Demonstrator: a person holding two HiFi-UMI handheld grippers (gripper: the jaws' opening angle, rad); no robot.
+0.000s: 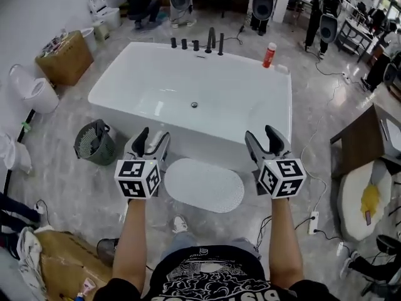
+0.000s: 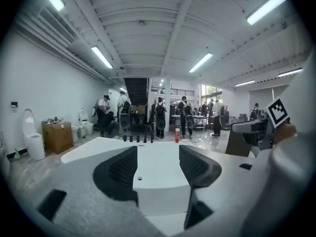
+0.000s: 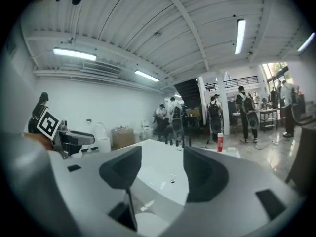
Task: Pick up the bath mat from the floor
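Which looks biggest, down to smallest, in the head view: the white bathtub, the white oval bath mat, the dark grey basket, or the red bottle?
1. white bathtub, by far the largest
2. white oval bath mat
3. dark grey plastic basket
4. red bottle, the smallest, though it stands farthest away, which shrinks it

White bathtub [image 1: 238, 86], red bottle [image 1: 269, 54] on rim, grey basket [image 1: 100, 152] beside

A white bathtub [image 1: 156, 80] stands on grey marbled floor [image 1: 62, 180] (strip lights [image 2: 101, 57] overhead), toilet [image 1: 39, 94] beside the wall [image 1: 25, 17].
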